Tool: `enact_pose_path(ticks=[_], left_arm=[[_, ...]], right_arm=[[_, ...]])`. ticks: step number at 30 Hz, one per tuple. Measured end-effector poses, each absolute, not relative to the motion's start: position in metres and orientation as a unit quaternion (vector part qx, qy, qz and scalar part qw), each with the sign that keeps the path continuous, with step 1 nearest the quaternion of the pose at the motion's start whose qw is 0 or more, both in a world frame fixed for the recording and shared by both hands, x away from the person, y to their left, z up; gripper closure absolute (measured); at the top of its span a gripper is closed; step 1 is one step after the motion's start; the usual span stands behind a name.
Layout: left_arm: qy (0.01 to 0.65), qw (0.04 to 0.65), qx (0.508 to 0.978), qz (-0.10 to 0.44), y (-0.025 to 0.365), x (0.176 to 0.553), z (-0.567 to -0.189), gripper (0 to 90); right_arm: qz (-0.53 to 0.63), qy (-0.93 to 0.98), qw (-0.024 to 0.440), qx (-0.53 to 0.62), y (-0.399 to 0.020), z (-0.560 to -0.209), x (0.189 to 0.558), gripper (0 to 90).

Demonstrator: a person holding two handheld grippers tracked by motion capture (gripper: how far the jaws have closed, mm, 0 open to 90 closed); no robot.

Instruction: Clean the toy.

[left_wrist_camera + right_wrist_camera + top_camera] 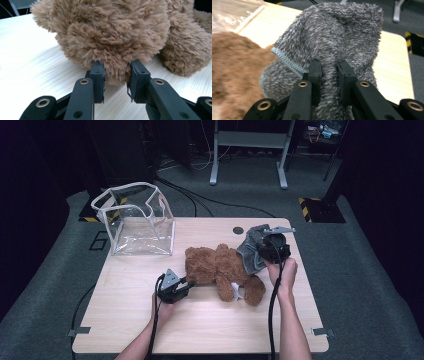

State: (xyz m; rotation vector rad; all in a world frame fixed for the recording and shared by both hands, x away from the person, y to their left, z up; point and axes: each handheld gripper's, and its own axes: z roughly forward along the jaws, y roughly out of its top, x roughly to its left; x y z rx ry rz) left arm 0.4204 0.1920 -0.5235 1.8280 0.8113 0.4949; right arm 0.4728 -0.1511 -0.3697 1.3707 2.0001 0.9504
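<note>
Forearms entering from the near edge of the light wooden table (200, 330), one hand on each gripper. Left gripper (186, 285) near the middle of the table, aimed at the brown teddy bear (220, 270). From the left gripper view, jaws of the left gripper (115, 80) part open, tips pressed into the fur at the bear's (110, 32) rounded end, a tuft of plush between them, tabletop (30, 65) just beneath; closing firmly on the tuft or merely touching it, cannot tell. Bear lying on its side across the table's centre, limbs toward the near side, a small white tag (235, 291) by its lower limb.

Right gripper (270, 251) farther back and to the right, grey three-cornered plate on top, black cable trailing back along the right forearm. From the right gripper view, jaws of the right gripper (329, 75) narrow, pinching a fold of fuzzy grey cloth (332, 37) with a pale blue stitched hem. Grey cloth (251, 249) lifted at the gripper, its lower edge touching the bear's far right side.

Clear plastic bag (135, 220) with white trim standing open at the far left corner of the table, well apart from the bear. Small dark round hole (238, 230) in the tabletop near the far edge. Beyond the table, grey carpet, black cables and a grey metal frame (250, 150).
</note>
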Motion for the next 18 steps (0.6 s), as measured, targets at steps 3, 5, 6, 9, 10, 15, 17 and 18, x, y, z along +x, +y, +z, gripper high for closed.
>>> enact_pose_path(ticks=[3,5,6,9,10,15,17,18], left_arm=[[0.337,0.514,0.761,0.206,0.192,0.420,-0.523,68.9],[0.337,0.514,0.761,0.206,0.192,0.420,-0.523,68.8],[0.337,0.515,0.761,0.206,0.192,0.420,-0.523,68.9],[0.337,0.515,0.761,0.206,0.192,0.420,-0.523,68.9],[0.337,0.515,0.761,0.206,0.192,0.420,-0.523,68.9],[0.338,0.515,0.760,0.208,0.192,0.420,-0.524,68.8],[0.341,0.517,0.757,0.206,0.191,0.420,-0.524,68.9],[0.337,0.514,0.761,0.209,0.192,0.420,-0.524,68.9]], right_arm=[[0.359,0.748,0.262,0.493,-0.137,-0.367,0.472,75.8],[0.363,0.753,0.258,0.484,-0.127,-0.366,0.472,75.8],[0.366,0.754,0.254,0.483,-0.123,-0.366,0.472,75.8],[0.376,0.763,0.241,0.466,-0.104,-0.366,0.473,75.8],[0.379,0.767,0.239,0.459,-0.098,-0.366,0.473,75.8],[0.381,0.787,0.227,0.429,-0.067,-0.368,0.470,75.7],[0.376,0.794,0.226,0.421,-0.057,-0.371,0.472,75.7],[0.371,0.798,0.226,0.419,-0.054,-0.373,0.474,75.7]])
